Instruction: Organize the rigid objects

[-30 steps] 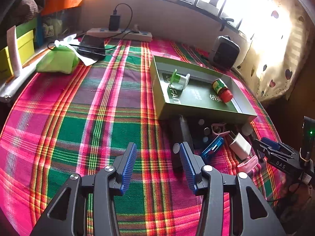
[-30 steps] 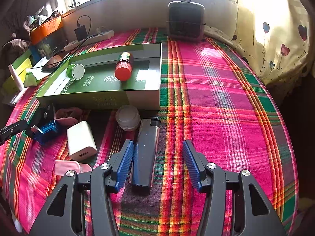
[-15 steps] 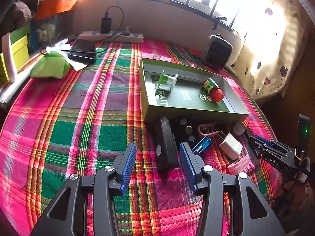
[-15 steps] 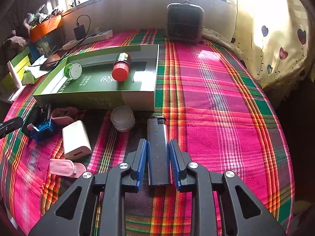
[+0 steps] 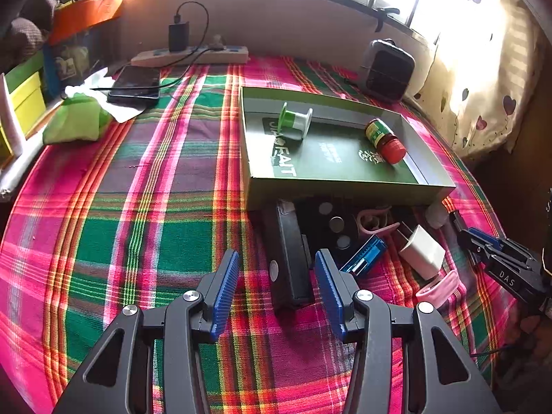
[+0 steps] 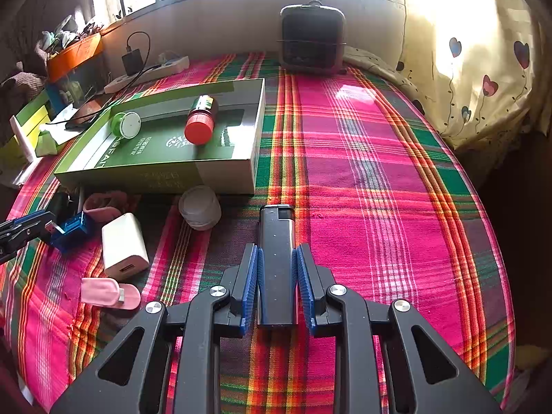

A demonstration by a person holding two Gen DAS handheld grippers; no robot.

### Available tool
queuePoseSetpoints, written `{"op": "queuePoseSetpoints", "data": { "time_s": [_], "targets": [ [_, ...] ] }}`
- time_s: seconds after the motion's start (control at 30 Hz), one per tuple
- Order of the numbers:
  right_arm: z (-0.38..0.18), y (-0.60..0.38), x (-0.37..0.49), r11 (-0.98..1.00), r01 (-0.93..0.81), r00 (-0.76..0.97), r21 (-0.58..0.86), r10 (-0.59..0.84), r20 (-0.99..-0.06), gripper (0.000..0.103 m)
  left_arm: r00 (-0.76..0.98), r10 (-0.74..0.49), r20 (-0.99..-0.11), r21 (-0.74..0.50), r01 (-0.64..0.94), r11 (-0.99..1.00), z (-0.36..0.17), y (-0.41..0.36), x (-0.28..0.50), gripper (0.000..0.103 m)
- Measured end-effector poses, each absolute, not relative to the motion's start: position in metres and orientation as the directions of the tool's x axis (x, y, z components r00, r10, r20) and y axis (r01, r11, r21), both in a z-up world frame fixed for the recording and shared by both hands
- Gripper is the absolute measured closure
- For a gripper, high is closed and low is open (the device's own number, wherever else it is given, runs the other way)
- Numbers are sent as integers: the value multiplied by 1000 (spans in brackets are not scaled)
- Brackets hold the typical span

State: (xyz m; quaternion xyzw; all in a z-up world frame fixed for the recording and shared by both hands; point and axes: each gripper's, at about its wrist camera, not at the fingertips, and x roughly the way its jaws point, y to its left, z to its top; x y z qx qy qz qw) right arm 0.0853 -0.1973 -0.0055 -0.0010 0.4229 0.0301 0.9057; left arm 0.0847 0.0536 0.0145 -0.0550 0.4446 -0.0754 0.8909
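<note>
Counter (image 6: 362, 172): plaid cloth in pink, green and red, carrying everything
Green box (image 6: 155, 176): open tray, the landmark here, lying left of centre in the right wrist view
Already in the box: a red-capped bottle (image 6: 200, 120) lying on its side and a green spool (image 6: 126, 125) beside it
Black case (image 5: 288, 258): just in front of the box, between the left tool's open jaws but untouched by them
Left tool (image 5: 276, 286): open wide, empty, poised over the near end of the black case
Right tool (image 6: 277, 284): closed on the dark lighter, pads pressing both long sides
Dark lighter (image 6: 277, 262): in front of the box's right corner, its far end pointing at the box
White charger (image 6: 124, 245): loose in front of the box, near the blue drive (image 6: 70, 229)
White jar (image 6: 200, 207): touching the box's front wall
Pink clip (image 6: 110, 293): farthest out from the box
Progress: two things stowed, about seven left outside; judged early
</note>
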Motion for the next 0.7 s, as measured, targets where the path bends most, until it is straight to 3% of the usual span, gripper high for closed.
{"op": "queuePoseSetpoints", "data": {
  "time_s": [0.53, 0.7],
  "targets": [
    [-5, -196, 86, 998, -57, 640, 22, 53, -766, 79, 607, -141, -782, -116, 82, 990, 9, 47, 91, 58],
    [-5, -197, 86, 998, -57, 640, 22, 53, -766, 79, 609, -132, -782, -108, 76, 991, 9, 48, 91, 63]
  ]
}}
